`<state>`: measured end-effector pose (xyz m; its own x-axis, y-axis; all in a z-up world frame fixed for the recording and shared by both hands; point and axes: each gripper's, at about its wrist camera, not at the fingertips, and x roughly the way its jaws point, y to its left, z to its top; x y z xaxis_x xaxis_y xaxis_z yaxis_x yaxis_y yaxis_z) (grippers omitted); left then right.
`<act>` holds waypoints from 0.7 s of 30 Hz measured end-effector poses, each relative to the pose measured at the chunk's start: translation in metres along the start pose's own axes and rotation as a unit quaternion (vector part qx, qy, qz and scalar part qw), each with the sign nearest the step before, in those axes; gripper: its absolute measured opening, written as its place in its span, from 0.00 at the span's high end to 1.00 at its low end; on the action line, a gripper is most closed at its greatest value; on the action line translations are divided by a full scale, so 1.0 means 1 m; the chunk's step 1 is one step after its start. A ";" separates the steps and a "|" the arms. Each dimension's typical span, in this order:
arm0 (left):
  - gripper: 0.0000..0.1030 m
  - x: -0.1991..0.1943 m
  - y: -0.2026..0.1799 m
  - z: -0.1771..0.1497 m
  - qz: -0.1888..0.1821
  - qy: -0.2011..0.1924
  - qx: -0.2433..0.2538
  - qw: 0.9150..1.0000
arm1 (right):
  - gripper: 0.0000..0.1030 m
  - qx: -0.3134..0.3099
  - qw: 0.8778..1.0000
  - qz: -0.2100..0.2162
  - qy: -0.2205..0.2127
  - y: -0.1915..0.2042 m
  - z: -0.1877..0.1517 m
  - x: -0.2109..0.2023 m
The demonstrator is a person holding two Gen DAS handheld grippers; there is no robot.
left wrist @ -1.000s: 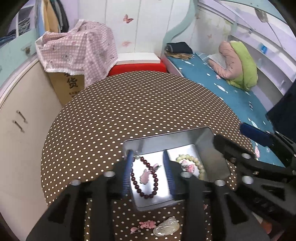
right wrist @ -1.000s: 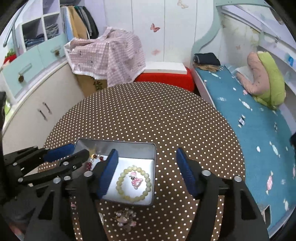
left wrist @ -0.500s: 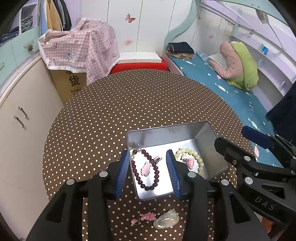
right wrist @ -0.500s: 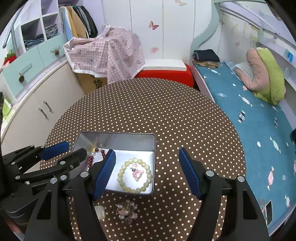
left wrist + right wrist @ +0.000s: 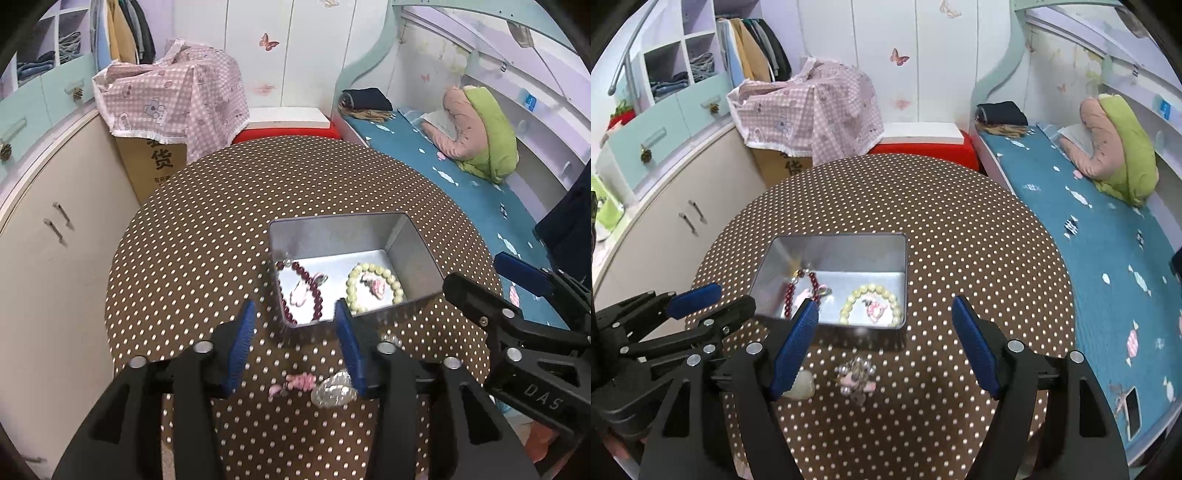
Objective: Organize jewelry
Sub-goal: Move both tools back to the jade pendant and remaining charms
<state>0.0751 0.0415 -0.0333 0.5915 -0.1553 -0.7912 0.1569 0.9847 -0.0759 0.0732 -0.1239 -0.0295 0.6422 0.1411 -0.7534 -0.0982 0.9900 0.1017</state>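
Polka-dotted cloth covers the round counter in a bedroom. From left: the left hand-held gripper hovers, fingers apart, empty, over a pink charm and clear pendant lying outside the metal tin, which holds two bracelets. The right hand-held gripper is spread wide, empty. The small charms could slip from the pads or nudge the tin.

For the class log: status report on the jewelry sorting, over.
Left gripper and right gripper open, empty. Tin holds dark red bracelet and pale bracelet. Clear pendant and pink charm lie outside on tablecloth.
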 end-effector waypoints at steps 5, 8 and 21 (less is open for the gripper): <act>0.54 -0.013 0.009 -0.016 0.009 -0.002 -0.011 1.000 | 0.30 0.000 1.000 0.003 -0.001 0.003 -0.013 -0.010; 0.54 -0.016 0.016 -0.024 0.017 0.000 -0.018 1.000 | 0.30 0.001 1.000 0.005 0.004 0.004 -0.023 -0.012; 0.54 -0.004 0.050 -0.058 0.023 0.036 -0.047 0.998 | 0.30 -0.029 0.996 0.036 0.082 0.041 -0.066 0.016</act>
<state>0.0346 0.0959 -0.0689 0.5374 -0.1074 -0.8365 0.0547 0.9942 -0.0926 0.0293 -0.0818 -0.0797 0.5000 0.2029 -0.8419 -0.1855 0.9747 0.1247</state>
